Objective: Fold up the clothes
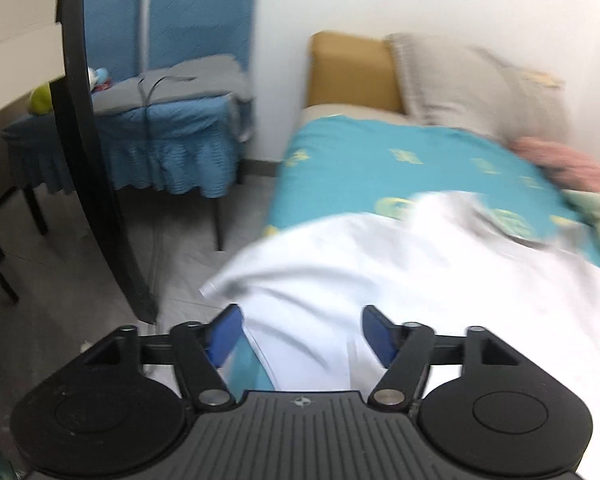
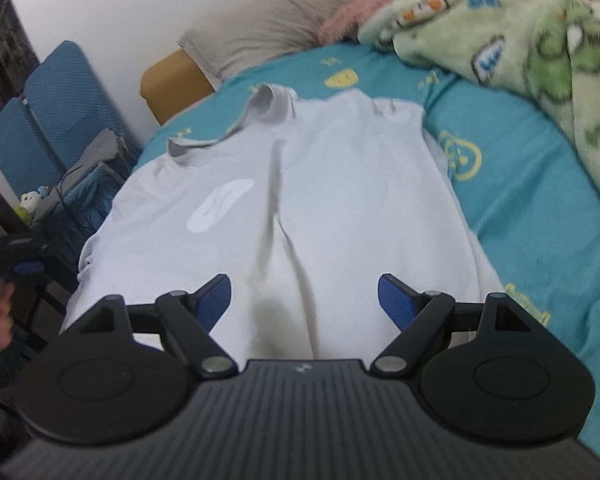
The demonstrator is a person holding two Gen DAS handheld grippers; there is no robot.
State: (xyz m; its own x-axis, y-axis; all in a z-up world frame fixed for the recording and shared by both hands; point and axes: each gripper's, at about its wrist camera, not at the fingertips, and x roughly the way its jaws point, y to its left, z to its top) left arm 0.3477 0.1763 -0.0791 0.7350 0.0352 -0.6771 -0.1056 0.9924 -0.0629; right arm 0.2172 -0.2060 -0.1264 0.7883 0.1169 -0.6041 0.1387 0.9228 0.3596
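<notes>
Clearly the bed (image 2: 540, 216), under its teal printed sheet, carries everything: a white T-shirt (image 2: 300, 184) lies spread on it, running straight ahead of the right gripper (image 2: 304, 300) from the hem near its jaws to the collar (image 2: 236, 128) at the far end. Beyond and to the right of those jaws sits a green fleece blanket (image 2: 520, 40), well apart from the shirt; a grey pillow (image 2: 272, 28) lies past the collar.

Judging by its drape, the shirt is light, thin and limp, likely to sag and slide on the sheet rather than hold a crease, so it wants pinching at its edges, hem corners or shoulders, not mid-panel. One long wrinkle runs down the middle, directly ahead between the right jaws, and a pale glossy logo (image 2: 220, 208) sits left of that line. Its left side hangs a little over the bed edge.

Both pairs of jaws stand wide open and hold nothing. In the left wrist view the left gripper (image 1: 300, 332) hovers over the near edge of the cloth, a fold of it lying between the blue pads (image 1: 380, 336), though motion blur hides whether they touch it.
</notes>
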